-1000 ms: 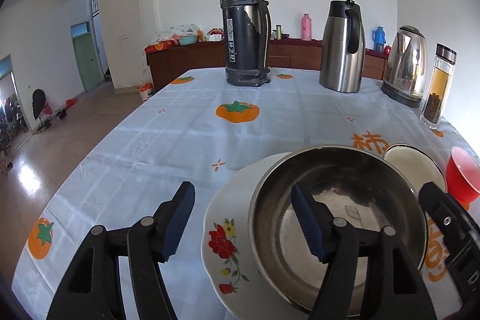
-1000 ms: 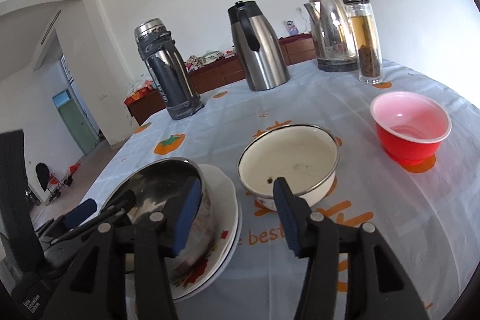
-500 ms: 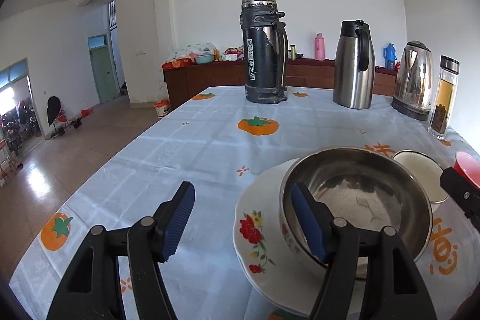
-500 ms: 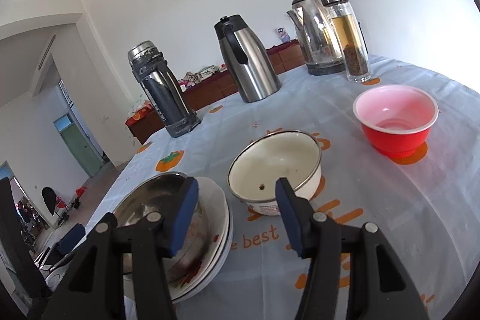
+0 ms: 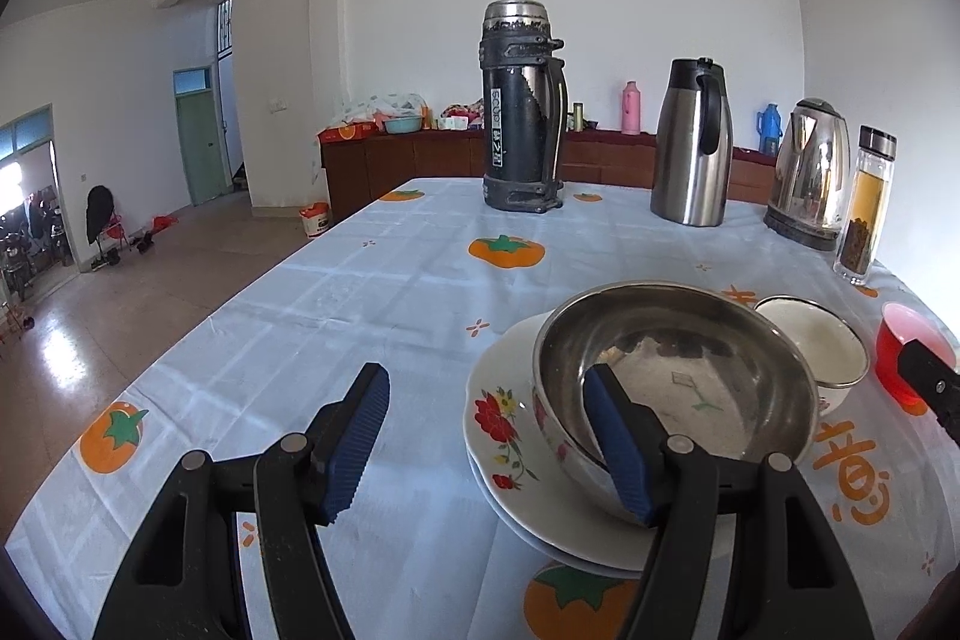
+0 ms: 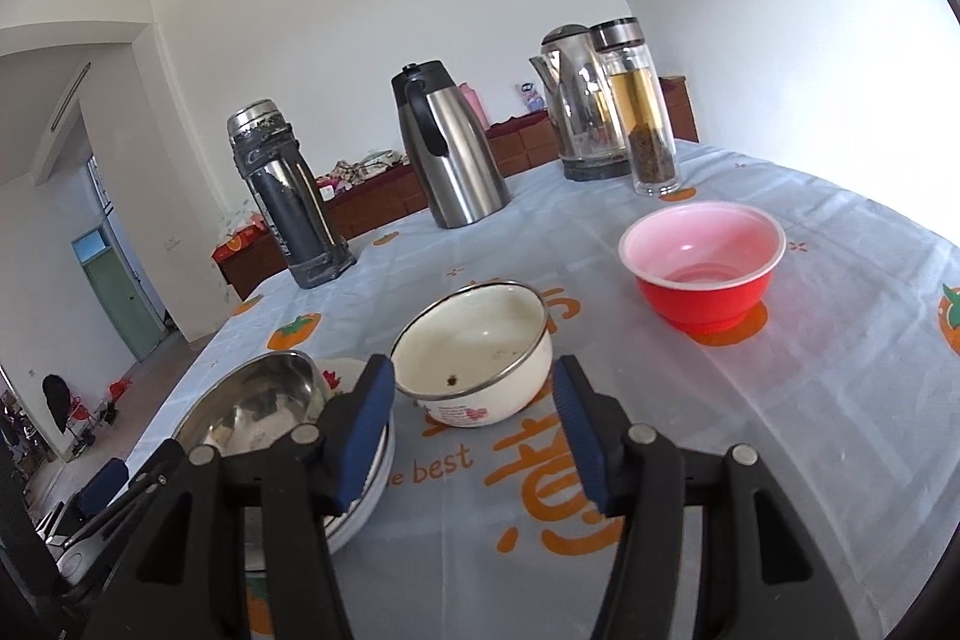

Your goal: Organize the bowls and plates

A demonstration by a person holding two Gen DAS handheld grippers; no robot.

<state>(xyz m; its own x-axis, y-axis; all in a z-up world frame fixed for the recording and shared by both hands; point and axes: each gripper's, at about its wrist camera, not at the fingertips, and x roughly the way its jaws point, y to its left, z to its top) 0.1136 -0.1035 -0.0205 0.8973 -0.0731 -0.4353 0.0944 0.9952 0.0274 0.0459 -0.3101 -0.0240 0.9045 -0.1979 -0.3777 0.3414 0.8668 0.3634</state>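
A steel bowl (image 5: 678,376) sits on stacked white flowered plates (image 5: 510,430); it also shows in the right wrist view (image 6: 252,406), as do the plates (image 6: 375,466). My left gripper (image 5: 486,445) is open and empty, just left of and before the stack. A white enamel bowl (image 6: 474,352) stands on the cloth, also seen in the left wrist view (image 5: 810,346). My right gripper (image 6: 474,445) is open and empty, just short of the enamel bowl. A red bowl (image 6: 702,262) stands farther right; it also shows in the left wrist view (image 5: 900,358).
At the back of the table stand a dark thermos (image 5: 522,106), a steel carafe (image 5: 693,142), a kettle (image 5: 810,172) and a tea bottle (image 5: 867,202). The tablecloth (image 5: 360,292) has orange prints. The table's left edge drops to the floor (image 5: 150,280).
My left gripper has drawn back and left from the steel bowl. My right gripper has moved right, from the stack toward the enamel bowl.
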